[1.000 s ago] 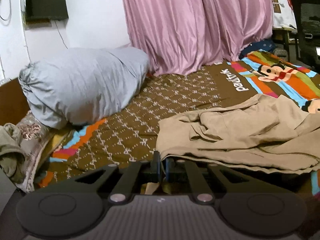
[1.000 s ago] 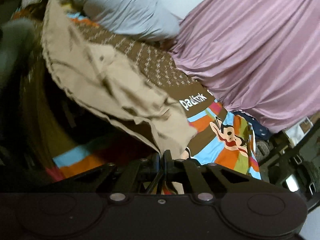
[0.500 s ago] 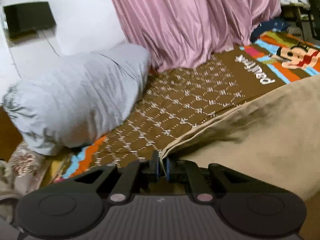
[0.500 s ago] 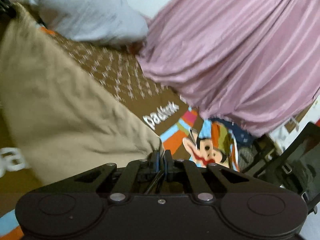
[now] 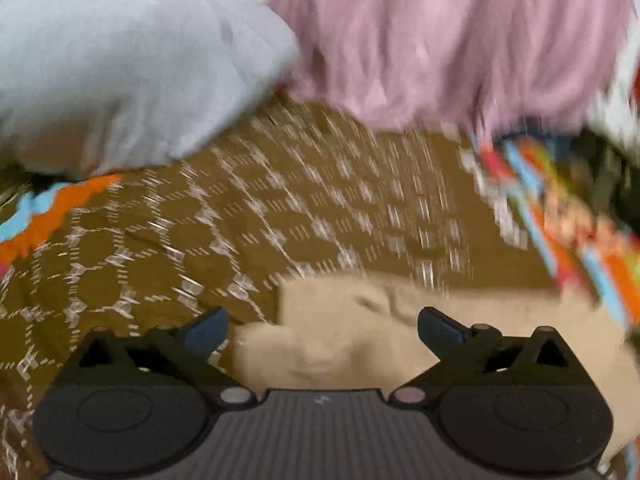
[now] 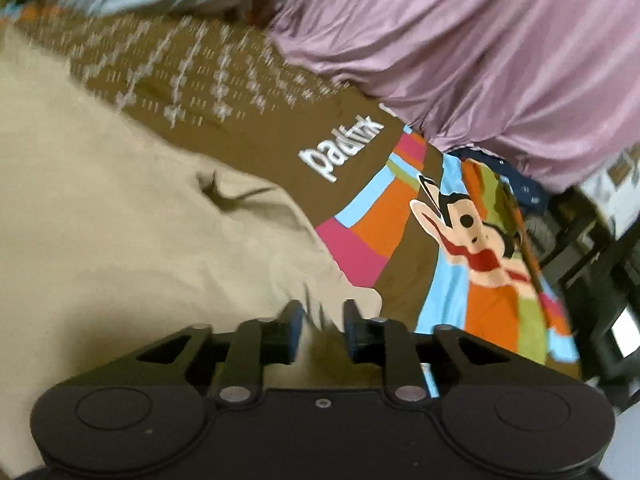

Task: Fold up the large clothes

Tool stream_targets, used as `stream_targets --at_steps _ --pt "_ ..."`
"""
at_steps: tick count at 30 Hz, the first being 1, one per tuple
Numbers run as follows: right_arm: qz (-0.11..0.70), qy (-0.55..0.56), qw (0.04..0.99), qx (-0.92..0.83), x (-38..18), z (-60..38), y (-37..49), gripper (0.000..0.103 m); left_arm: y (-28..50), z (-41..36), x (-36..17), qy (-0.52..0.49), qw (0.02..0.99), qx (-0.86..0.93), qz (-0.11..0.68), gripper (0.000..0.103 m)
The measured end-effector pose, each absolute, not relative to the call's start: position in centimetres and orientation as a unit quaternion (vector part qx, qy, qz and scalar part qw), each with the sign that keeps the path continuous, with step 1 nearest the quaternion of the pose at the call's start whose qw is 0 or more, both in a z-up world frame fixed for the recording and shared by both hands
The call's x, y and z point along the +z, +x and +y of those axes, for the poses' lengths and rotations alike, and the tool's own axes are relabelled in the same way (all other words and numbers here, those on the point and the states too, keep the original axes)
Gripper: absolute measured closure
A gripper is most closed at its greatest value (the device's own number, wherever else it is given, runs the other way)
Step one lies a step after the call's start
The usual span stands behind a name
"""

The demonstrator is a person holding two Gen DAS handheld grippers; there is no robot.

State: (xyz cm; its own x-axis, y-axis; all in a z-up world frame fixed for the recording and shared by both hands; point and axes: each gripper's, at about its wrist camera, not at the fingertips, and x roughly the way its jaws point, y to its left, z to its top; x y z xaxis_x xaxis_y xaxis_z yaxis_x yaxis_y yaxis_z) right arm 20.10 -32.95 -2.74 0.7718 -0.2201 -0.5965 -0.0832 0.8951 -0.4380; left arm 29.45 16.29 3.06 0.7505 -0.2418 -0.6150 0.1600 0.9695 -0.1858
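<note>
A large beige garment (image 5: 360, 336) lies on the brown patterned bedspread (image 5: 240, 220). In the blurred left wrist view my left gripper (image 5: 322, 326) is opening and stands wide; a corner of the beige cloth lies between and below the fingers, with no pad touching it. In the right wrist view the same garment (image 6: 120, 208) spreads over the left of the bed. My right gripper (image 6: 322, 316) is opening too, about half apart. The garment's corner lies loose in the gap, and the pads do not press on it.
A grey pillow (image 5: 120, 60) sits at the head of the bed. A pink curtain (image 6: 480, 60) hangs along the far side. The bedspread (image 6: 472, 240) has a bright cartoon print at its right end. Dark chair legs (image 6: 592, 260) stand beyond the bed's edge.
Both grippers carried the beige garment's edge forward and down over the bed while shut on it. Both have now opened and let the cloth drop onto the bedspread.
</note>
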Motion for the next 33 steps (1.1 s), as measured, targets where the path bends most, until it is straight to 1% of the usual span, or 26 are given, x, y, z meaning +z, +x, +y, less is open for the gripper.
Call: stream_targets --at_steps 1,3,6,8,9,10,11,14,15,16,17,18,20,21,25,26,27,28,29,30,32,33 --pt "0.325 -0.199 0.924 -0.033 -2.1 -33.4 19.2 0.036 28.8 17.6 3.5 -0.076 0.934 -0.103 0.334 0.0" --pt "0.302 -0.145 0.942 -0.031 -0.7 -34.7 16.8 0.021 27.0 19.5 3.7 -0.108 0.931 -0.078 0.339 0.001" --pt "0.29 -0.064 0.954 -0.043 0.5 -36.7 13.2 0.015 23.3 20.4 2.4 -0.13 0.924 -0.071 0.354 0.001" --pt "0.292 0.002 0.955 -0.054 0.7 -38.1 10.9 0.014 21.5 20.2 0.9 -0.127 0.917 -0.053 0.375 0.003" --pt "0.293 0.039 0.954 -0.056 0.5 -38.7 9.7 0.014 20.8 20.0 0.0 -0.128 0.911 -0.04 0.391 0.006" --pt "0.293 0.07 0.952 -0.058 0.2 -39.3 8.7 0.015 20.2 20.0 -0.6 -0.135 0.905 -0.033 0.402 0.014" --pt "0.291 0.097 0.95 -0.061 -0.1 -39.7 7.9 0.017 19.9 19.9 -0.8 -0.146 0.901 -0.031 0.407 0.018" --pt "0.29 0.175 0.939 -0.065 -1.8 -40.6 6.3 0.032 19.9 20.2 -0.6 -0.174 0.901 -0.03 0.395 0.021" --pt "0.295 0.196 0.933 -0.069 -2.4 -40.7 6.1 0.044 20.1 20.1 -0.9 -0.178 0.897 -0.032 0.404 0.028" --pt "0.299 0.202 0.93 -0.075 -2.6 -40.8 6.0 0.054 20.4 20.0 -1.5 -0.173 0.892 -0.041 0.415 0.038" --pt "0.301 0.2 0.929 -0.079 -2.7 -40.8 6.1 0.057 20.7 19.8 -2.0 -0.168 0.887 -0.043 0.427 0.048" --pt "0.301 0.199 0.929 -0.08 -2.8 -40.9 6.1 0.059 20.7 19.8 -2.3 -0.173 0.882 -0.044 0.436 0.061" --pt "0.306 0.218 0.923 -0.077 -3.3 -41.2 6.2 0.062 20.1 19.7 -2.1 -0.175 0.883 -0.052 0.432 0.063" --pt "0.312 0.229 0.919 -0.073 -3.5 -41.3 6.3 0.062 19.9 19.8 -2.1 -0.173 0.885 -0.05 0.429 0.063" --pt "0.314 0.217 0.922 -0.073 -3.7 -41.0 6.1 0.061 19.7 19.6 -2.4 -0.161 0.88 -0.051 0.444 0.063" --pt "0.313 0.218 0.921 -0.073 -3.7 -41.0 6.1 0.061 19.7 19.6 -2.4 -0.158 0.88 -0.051 0.446 0.066" --pt "0.314 0.218 0.921 -0.073 -3.7 -41.1 6.1 0.061 19.6 19.6 -2.2 -0.159 0.879 -0.054 0.447 0.079" --pt "0.314 0.219 0.921 -0.073 -3.7 -41.0 6.1 0.062 19.6 19.5 -2.2 -0.162 0.878 -0.056 0.446 0.085" --pt "0.314 0.219 0.921 -0.073 -3.7 -41.0 6.1 0.062 19.6 19.5 -2.3 -0.162 0.88 -0.05 0.444 0.088" --pt "0.315 0.215 0.921 -0.075 -3.7 -40.9 6.1 0.066 19.5 19.4 -2.2 -0.159 0.883 -0.046 0.439 0.091" --pt "0.317 0.198 0.924 -0.081 -3.6 -40.8 6.1 0.089 19.0 19.0 -1.8 -0.145 0.902 -0.04 0.406 0.094" --pt "0.313 0.191 0.927 -0.083 -3.5 -40.7 6.0 0.093 18.4 18.6 -1.3 -0.131 0.914 -0.035 0.383 0.094"
